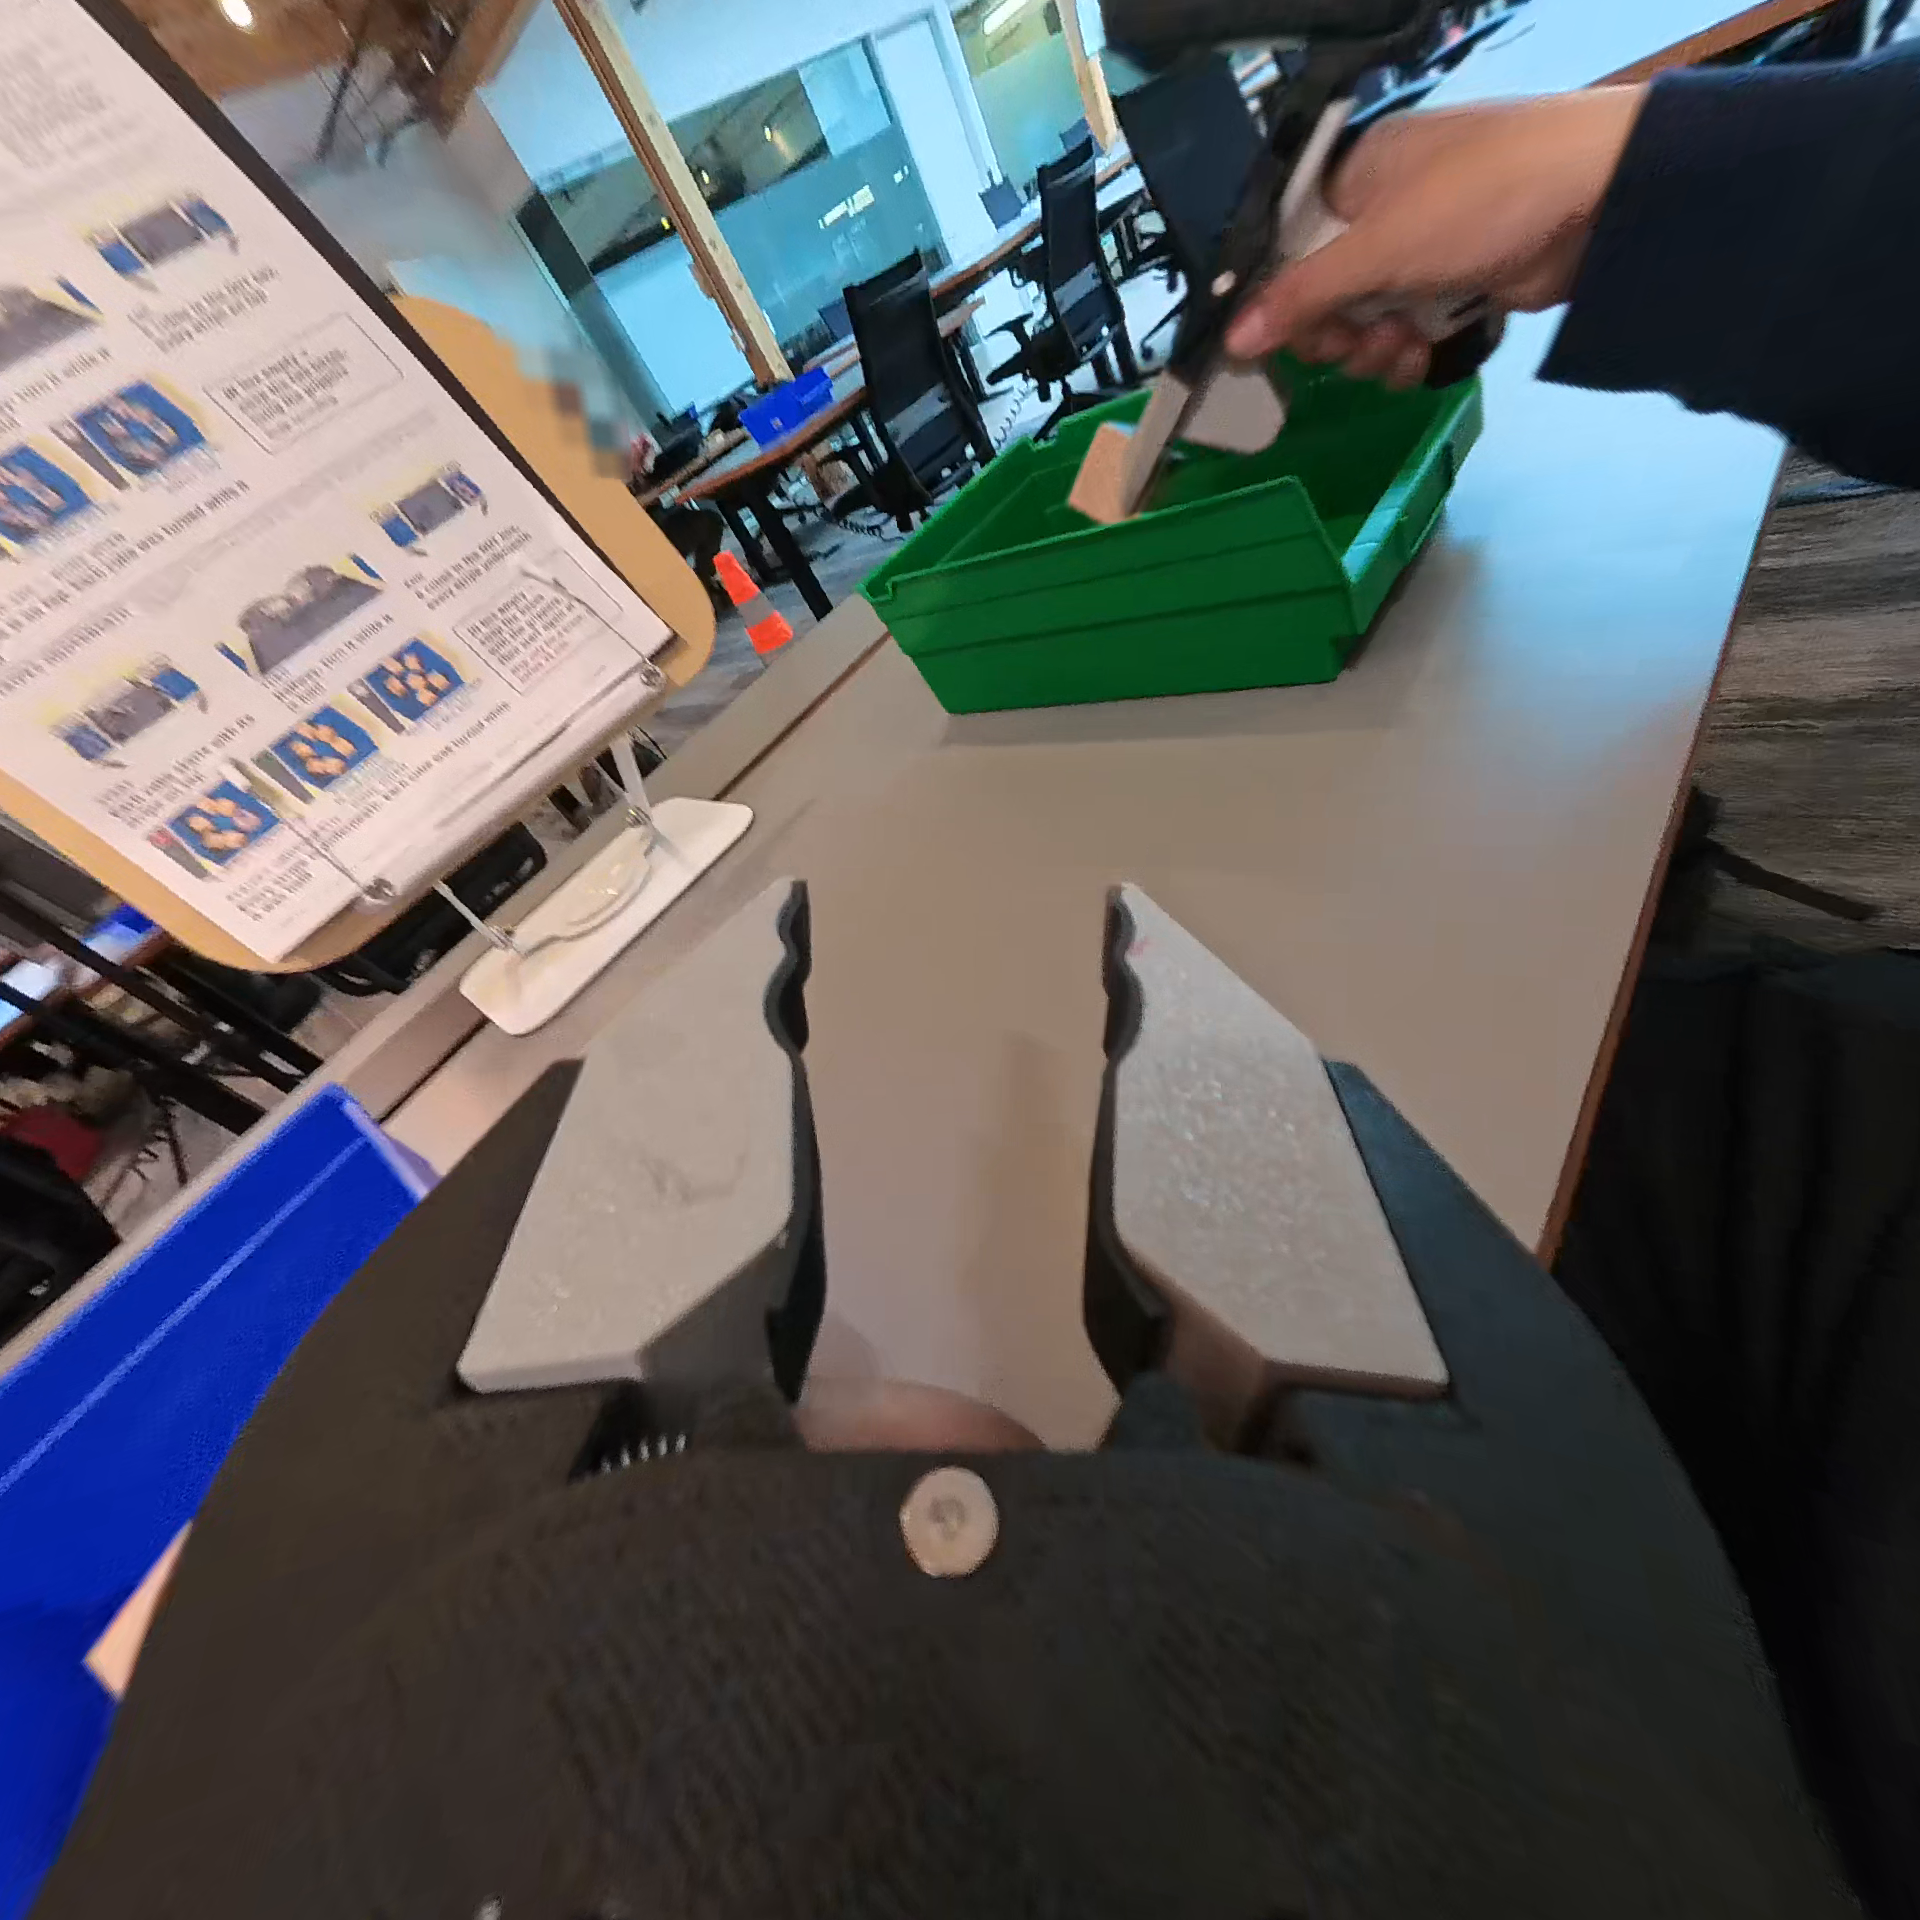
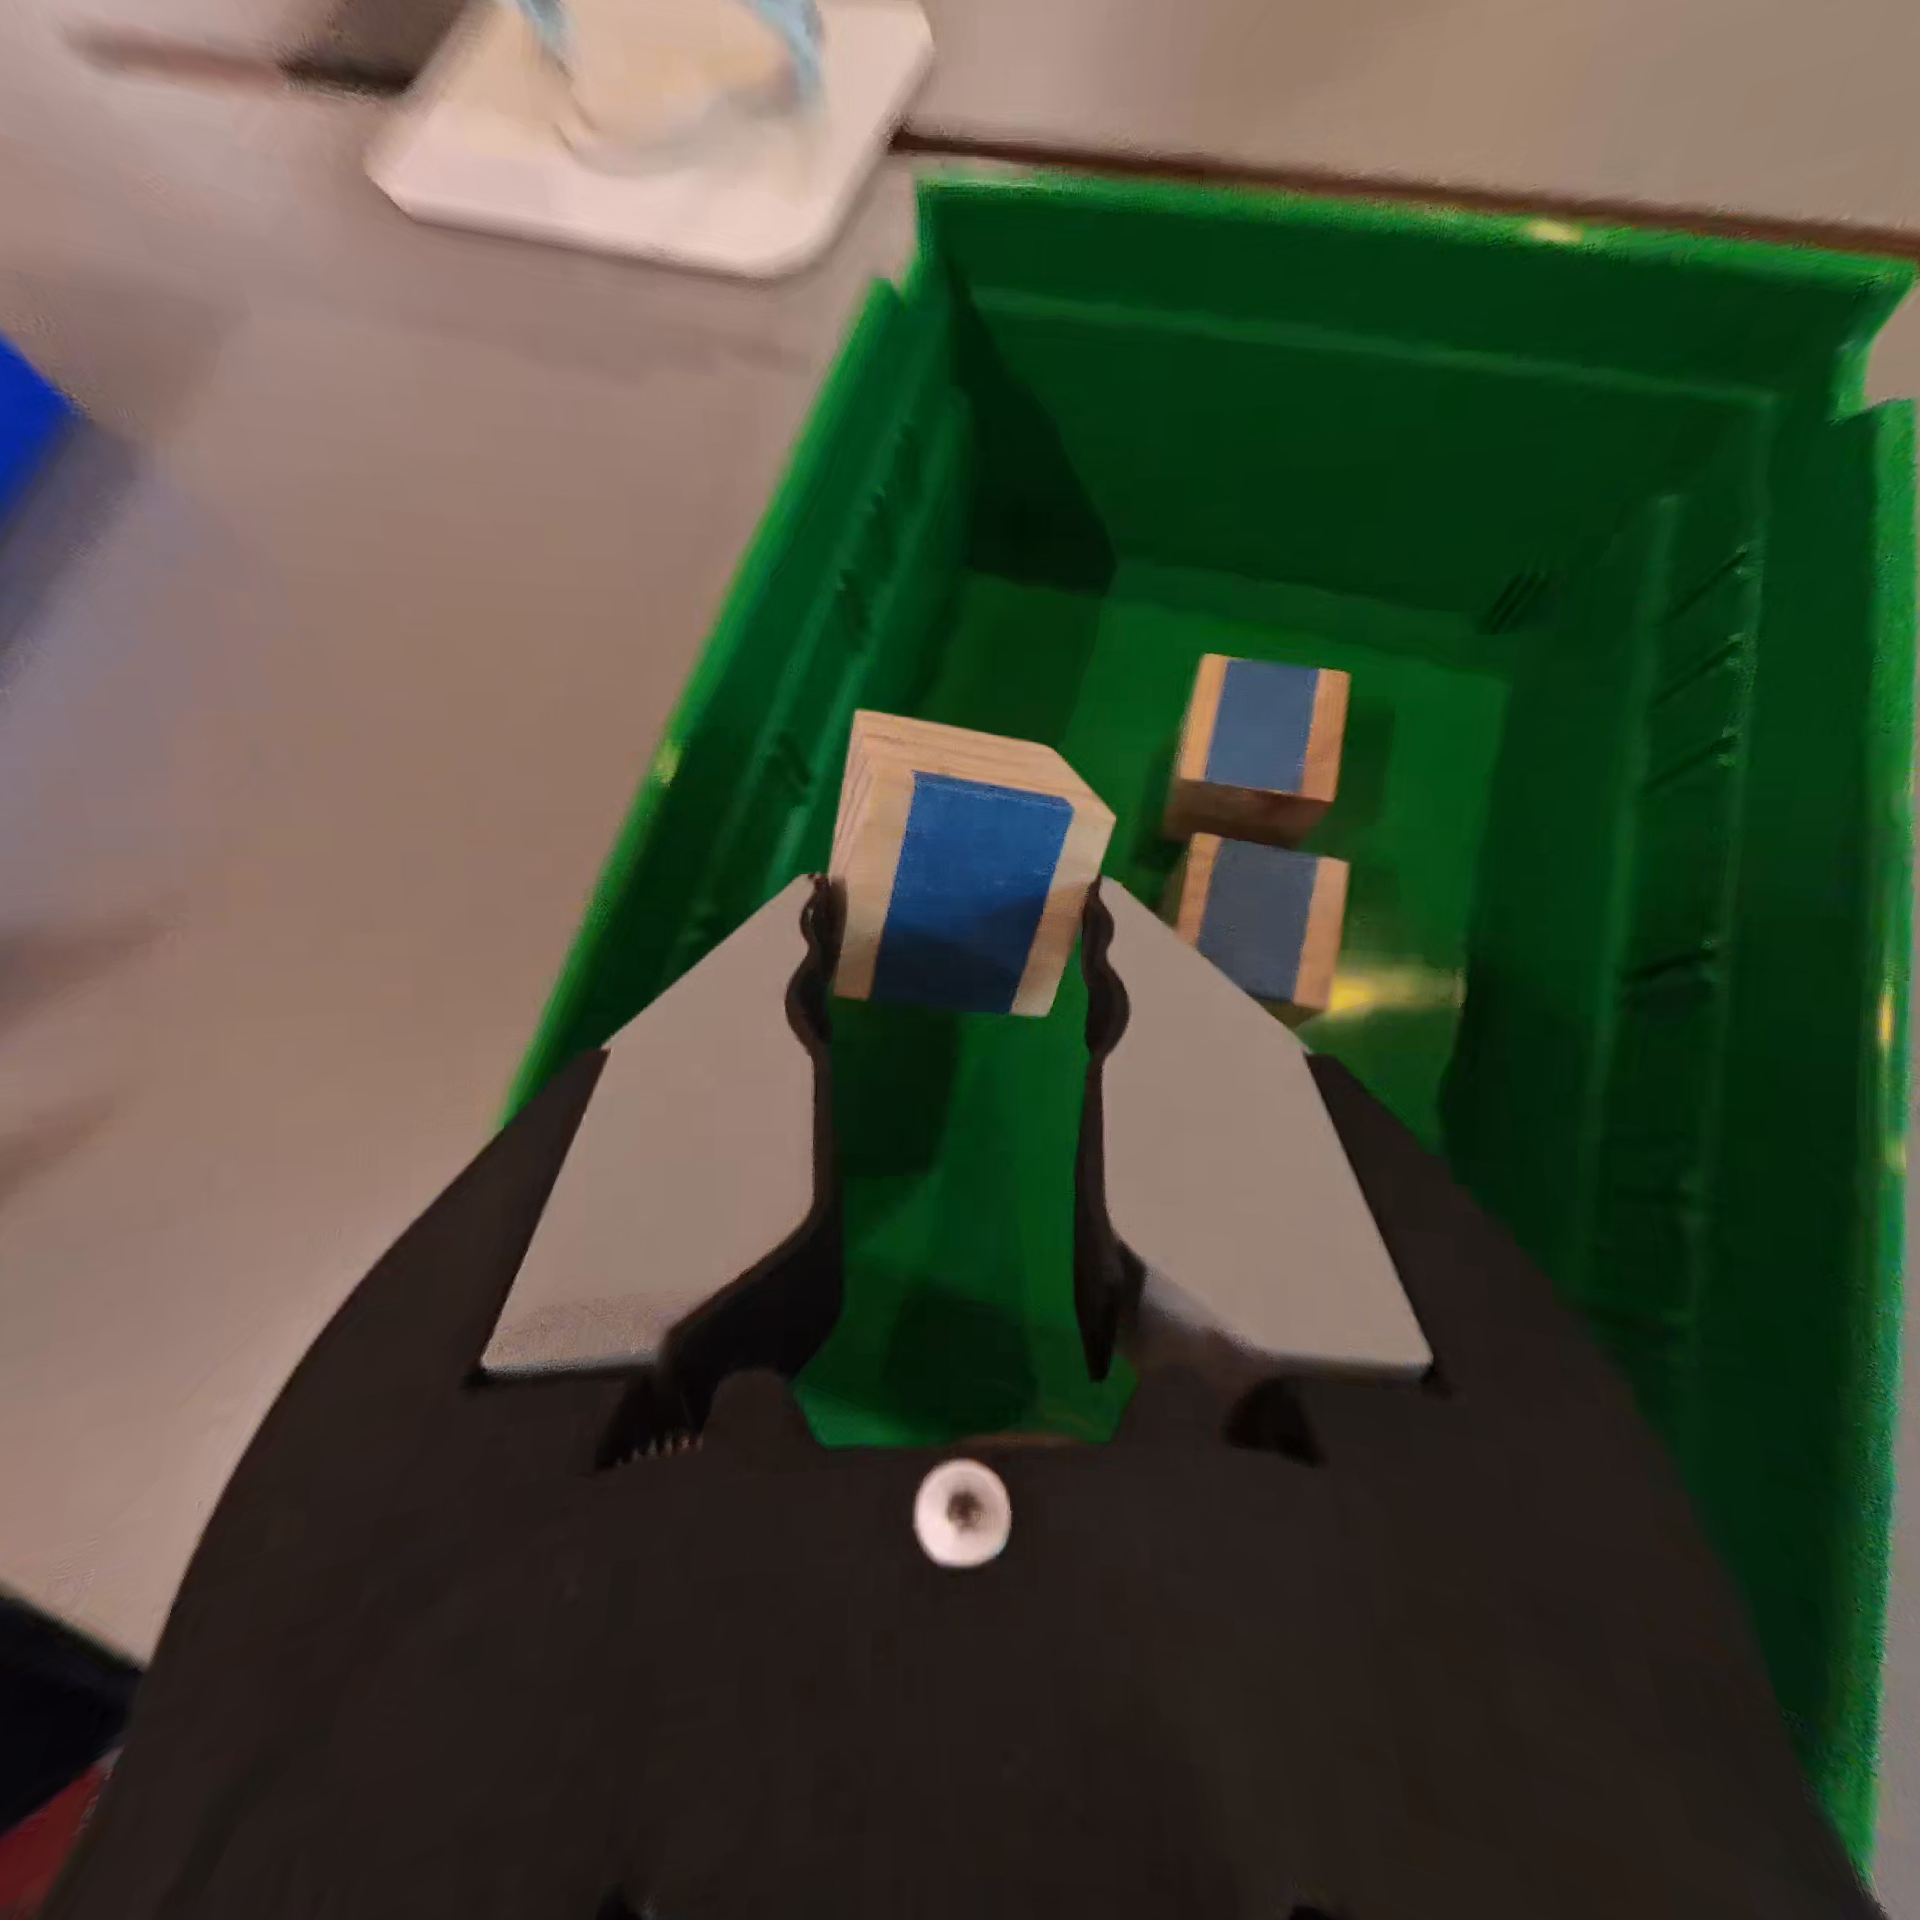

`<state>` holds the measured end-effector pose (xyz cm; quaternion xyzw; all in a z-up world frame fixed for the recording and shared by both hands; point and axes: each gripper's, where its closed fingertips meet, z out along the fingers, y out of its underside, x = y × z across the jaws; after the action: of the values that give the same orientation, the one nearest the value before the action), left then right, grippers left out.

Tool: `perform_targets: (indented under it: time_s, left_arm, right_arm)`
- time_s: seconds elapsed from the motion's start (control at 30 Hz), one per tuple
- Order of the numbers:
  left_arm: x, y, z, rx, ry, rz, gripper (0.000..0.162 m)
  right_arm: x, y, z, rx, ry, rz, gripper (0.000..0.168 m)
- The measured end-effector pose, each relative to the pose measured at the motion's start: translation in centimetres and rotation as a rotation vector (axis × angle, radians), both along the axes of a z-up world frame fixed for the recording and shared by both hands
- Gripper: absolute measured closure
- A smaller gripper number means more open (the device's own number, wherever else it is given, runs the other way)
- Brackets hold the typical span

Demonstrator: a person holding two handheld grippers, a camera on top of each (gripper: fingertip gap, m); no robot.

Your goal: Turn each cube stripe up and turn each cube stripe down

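My right gripper (image 2: 951,914) is shut on a wooden cube (image 2: 961,862) with a blue stripe facing the camera, held above the floor of the green bin (image 2: 1351,343). Two more wooden cubes lie in the bin with blue stripes up, one farther (image 2: 1262,743) and one nearer (image 2: 1262,920). In the left wrist view the right gripper (image 1: 1143,478) holds the cube (image 1: 1103,470) over the green bin (image 1: 1122,623). My left gripper (image 1: 956,935) is open and empty over the grey table (image 1: 1247,831), well short of the bin.
A blue bin (image 1: 156,1351) stands at the near left. An instruction sheet on a wooden board (image 1: 260,468) rests on a white stand (image 1: 613,914) at the left. A person's hand (image 1: 1434,229) and dark sleeve hold the right gripper. The table edge (image 1: 1621,987) runs along the right.
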<state>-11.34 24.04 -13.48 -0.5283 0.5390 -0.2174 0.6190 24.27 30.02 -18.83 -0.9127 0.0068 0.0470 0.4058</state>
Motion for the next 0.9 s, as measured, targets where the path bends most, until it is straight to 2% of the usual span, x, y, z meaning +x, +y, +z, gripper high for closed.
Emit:
perform_targets:
  time_s: [0.1,0.23,0.3,0.33,0.43,0.53,0.73,0.83,0.9]
  left_arm:
    - [0.4,0.3,-0.9,-0.046,0.019,0.009,0.106]
    - [0.6,0.6,-1.9,-0.048,0.062,0.029,0.106]
    - [0.4,0.7,-2.2,-0.042,0.08,0.037,0.105]
    - [0.2,0.9,-2.3,-0.038,0.091,0.044,0.103]
    - [-1.0,2.0,-2.3,-0.074,0.088,0.068,0.101]
    - [-2.7,4.0,-2.4,-0.161,0.075,0.124,0.099]
    - [-7.8,8.2,-1.4,-0.208,0.028,0.34,0.101]
    - [-10.0,9.9,-0.9,-0.213,-0.013,0.426,0.102]
    - [-11.1,10.8,-1.2,-0.218,-0.017,0.472,0.102]
  right_arm:
    - [1.1,2.6,-3.0,-0.17,-0.126,0.001,0.122]
    - [1.7,5.0,-6.8,-0.342,-0.207,0.007,0.122]
    - [1.8,5.1,-7.8,-0.381,-0.227,-0.007,0.121]
    - [1.8,5.2,-7.4,-0.358,-0.238,-0.015,0.112]
    - [1.2,4.6,-4.1,-0.205,-0.221,-0.053,0.109]
    - [-0.8,2.6,0.4,-0.009,-0.147,-0.054,0.11]
    - [-7.8,-3.8,8.2,0.399,0.022,0.085,0.115]
    - [-9.8,-6.1,11.4,0.483,0.036,0.156,0.112]
    - [-10.5,-7.2,13.1,0.589,0.038,0.169,0.118]
